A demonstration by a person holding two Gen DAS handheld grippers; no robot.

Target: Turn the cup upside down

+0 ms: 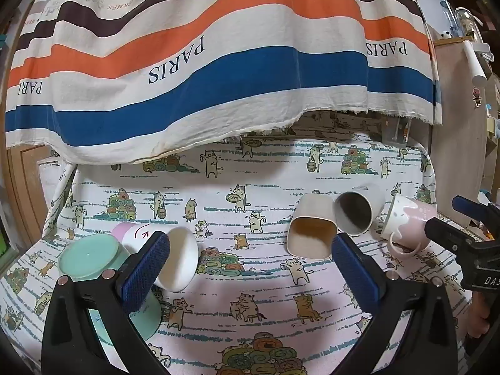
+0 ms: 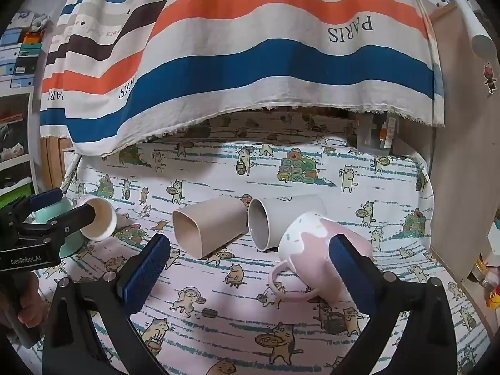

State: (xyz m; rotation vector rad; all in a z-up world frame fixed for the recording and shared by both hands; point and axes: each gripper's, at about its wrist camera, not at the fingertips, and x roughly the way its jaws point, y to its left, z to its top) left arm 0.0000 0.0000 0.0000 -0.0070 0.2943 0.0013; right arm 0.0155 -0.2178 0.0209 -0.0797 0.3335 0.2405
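Several cups lie on the cat-print cloth. A white cup point(image 1: 175, 257) with a pink base lies on its side by my left gripper's left finger; it also shows in the right wrist view point(image 2: 100, 222). A mint cup point(image 1: 90, 257) stands upside down beside it. A beige square cup point(image 1: 311, 229), a grey cup point(image 1: 356, 215) and a pink-and-white mug point(image 1: 406, 222) lie on their sides. My left gripper point(image 1: 250, 268) is open and empty. My right gripper point(image 2: 250, 268) is open, its right finger in front of the mug point(image 2: 315, 243).
A striped cloth point(image 1: 218, 62) hangs over the back of the table. A wooden panel point(image 2: 459, 156) stands at the right, shelves with boxes point(image 2: 15, 53) at the left. The table's right edge point(image 2: 453, 278) is close to the mug.
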